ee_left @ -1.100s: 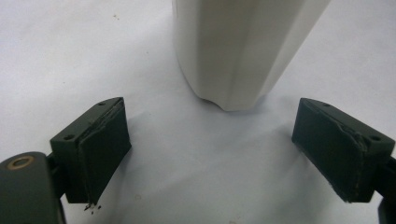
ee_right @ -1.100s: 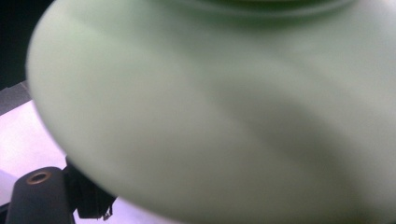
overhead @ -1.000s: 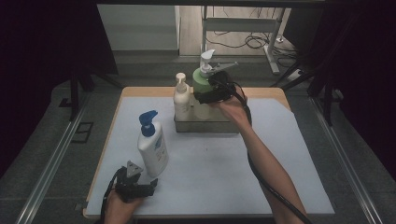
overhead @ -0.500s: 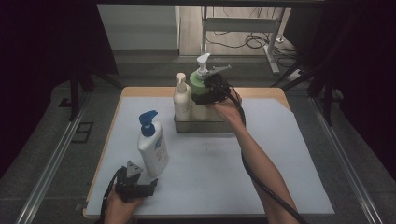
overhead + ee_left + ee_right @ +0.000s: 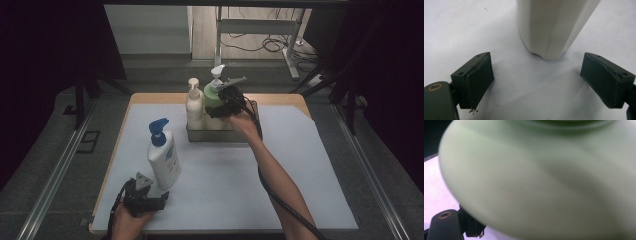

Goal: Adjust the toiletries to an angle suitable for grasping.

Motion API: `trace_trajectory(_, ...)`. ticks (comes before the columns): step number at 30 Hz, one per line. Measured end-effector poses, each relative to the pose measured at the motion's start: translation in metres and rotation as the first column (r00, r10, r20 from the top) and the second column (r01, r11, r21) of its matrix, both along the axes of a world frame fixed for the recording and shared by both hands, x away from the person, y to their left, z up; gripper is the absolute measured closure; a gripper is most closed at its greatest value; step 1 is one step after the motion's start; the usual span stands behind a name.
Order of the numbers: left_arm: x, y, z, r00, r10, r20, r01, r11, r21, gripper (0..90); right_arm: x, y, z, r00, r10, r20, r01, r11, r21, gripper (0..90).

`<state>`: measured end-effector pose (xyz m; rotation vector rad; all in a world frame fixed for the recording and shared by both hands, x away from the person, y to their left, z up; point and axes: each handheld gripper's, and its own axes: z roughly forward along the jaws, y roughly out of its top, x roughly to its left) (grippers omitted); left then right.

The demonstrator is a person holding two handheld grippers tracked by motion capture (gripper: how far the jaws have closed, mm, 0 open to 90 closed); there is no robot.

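Right gripper [image 5: 220,104]: upper centre of frame, jaws closed around upright green pump bottle [image 5: 214,95] over grey tray [image 5: 220,135]. Left gripper [image 5: 145,192]: lower left, jaws wide open, empty; white bottle [image 5: 163,159] upright just ahead.

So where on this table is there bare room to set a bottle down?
The white mat is bare right of the right forearm, and between the blue-pump bottle and that forearm. It is crowded at the back, around the metal tray with its two bottles.

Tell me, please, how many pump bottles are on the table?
3: white blue-pump bottle near left gripper; cream bottle and green bottle in the metal tray.
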<state>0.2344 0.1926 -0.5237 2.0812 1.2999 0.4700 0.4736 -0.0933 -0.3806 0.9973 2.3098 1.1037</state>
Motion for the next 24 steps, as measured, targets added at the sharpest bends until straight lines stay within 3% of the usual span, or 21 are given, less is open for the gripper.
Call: trace_trajectory(24,0.000,0.000,0.000,1.0000,0.000,0.000,0.000,1.0000,0.000,10.8,-0.001,0.000,-0.032,0.9993,0.014,-0.034,-0.015,0.9994,-0.030,12.6)
